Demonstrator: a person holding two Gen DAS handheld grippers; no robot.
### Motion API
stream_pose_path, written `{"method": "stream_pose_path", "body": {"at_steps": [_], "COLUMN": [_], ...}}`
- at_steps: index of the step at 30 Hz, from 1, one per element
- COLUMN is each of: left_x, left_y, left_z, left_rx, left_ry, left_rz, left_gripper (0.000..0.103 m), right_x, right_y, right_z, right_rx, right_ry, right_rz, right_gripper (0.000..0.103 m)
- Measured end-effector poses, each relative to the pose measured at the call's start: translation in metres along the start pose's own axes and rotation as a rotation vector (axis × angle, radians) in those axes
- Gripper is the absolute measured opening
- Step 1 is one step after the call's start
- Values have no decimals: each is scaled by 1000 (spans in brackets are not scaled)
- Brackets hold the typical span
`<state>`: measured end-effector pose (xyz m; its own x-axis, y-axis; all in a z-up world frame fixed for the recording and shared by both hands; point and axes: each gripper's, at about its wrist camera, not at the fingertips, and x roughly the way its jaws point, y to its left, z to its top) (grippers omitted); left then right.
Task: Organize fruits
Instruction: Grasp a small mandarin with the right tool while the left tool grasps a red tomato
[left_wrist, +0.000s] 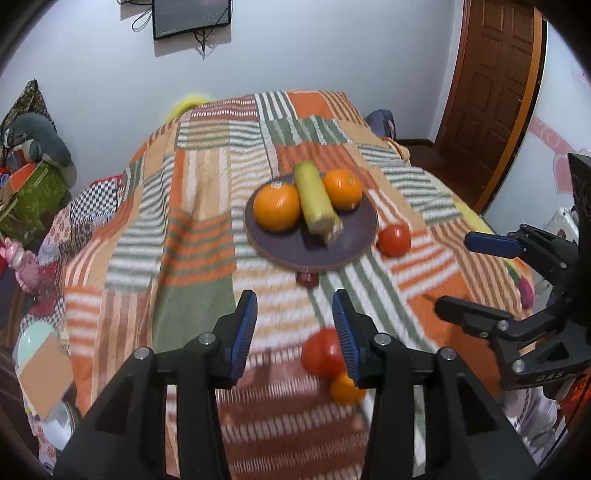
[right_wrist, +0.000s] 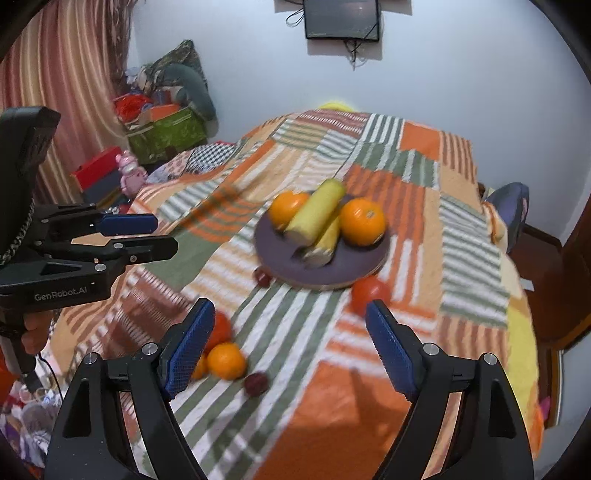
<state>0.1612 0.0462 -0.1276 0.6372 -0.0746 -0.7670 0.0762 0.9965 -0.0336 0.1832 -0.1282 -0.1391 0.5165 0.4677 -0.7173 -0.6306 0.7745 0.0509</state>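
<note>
A dark round plate (left_wrist: 347, 247) (right_wrist: 280, 266) on the striped blanket holds two oranges (left_wrist: 277, 207) (right_wrist: 362, 220) and yellow-green corn cobs (left_wrist: 314, 199) (right_wrist: 314, 216). A red tomato (left_wrist: 394, 240) (right_wrist: 369, 293) lies beside the plate's right edge. A second tomato (left_wrist: 322, 353) (right_wrist: 221, 326), a small orange (left_wrist: 345, 388) (right_wrist: 226, 361) and dark plums (left_wrist: 307, 278) (right_wrist: 255, 384) lie loose on the blanket. My left gripper (left_wrist: 295, 328) is open and empty above the blanket, its right finger next to the near tomato. My right gripper (right_wrist: 288, 347) is open wide and empty.
The bed with its striped blanket (left_wrist: 199, 236) (right_wrist: 461, 236) fills the middle. Boxes and clutter (right_wrist: 162, 129) stand at the far left by a curtain. A wooden door (left_wrist: 491, 92) is at the right. A screen (right_wrist: 341, 18) hangs on the wall.
</note>
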Motion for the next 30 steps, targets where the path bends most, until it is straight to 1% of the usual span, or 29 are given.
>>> {"method": "stream_pose_path", "body": {"at_steps": [5,6,8,9,10,11,13,15,17,20,24,25,26,28,30], "left_x": [-2,-2,-3,-2,-1,1,6,11,15,18,26,28,30,36,42], "left_y": [4,4,6,7,8,9,9,9,8,4,1,1,2,3,4], "left_z": [-31,-35,-44,-48,-52,-54,-59,-63,-65,-65,-60,-59,-58,-56,-54], "left_rx": [-17,-19,-32,-41,-52,-59,-69,-75,-75,-50,-36,-40,-44,-57,-68], "left_ry": [41,44,50,53,60,68,81,96,105,106,113,116,120,129,139], "left_rz": [-2,-3,-7,-14,-25,-34,-40,-48,-61,-69,-73,-76,-78,-81,-89], "left_gripper": [45,45,45,45,45,45,45,45,45,45,45,45,45,45,45], "right_x": [14,21,27,34,39,40,47,52,55,61,67,68,69,70,70], "right_y": [20,21,24,23,22,24,28,31,35,37,27,25,23,22,22], "right_z": [-24,-28,-34,-37,-38,-40,-42,-42,-43,-43,-43,-43,-43,-43,-44], "right_rx": [1,10,30,50,61,67,71,65,52,30,49,56,64,80,85], "right_ry": [39,53,76,98,112,119,134,143,149,160,178,181,185,189,187], "right_rz": [13,17,33,52,63,69,81,86,96,107,139,156,177,225,229], "right_gripper": [80,78,66,63,57,55,55,52,48,48,48,45,40,33,32]}}
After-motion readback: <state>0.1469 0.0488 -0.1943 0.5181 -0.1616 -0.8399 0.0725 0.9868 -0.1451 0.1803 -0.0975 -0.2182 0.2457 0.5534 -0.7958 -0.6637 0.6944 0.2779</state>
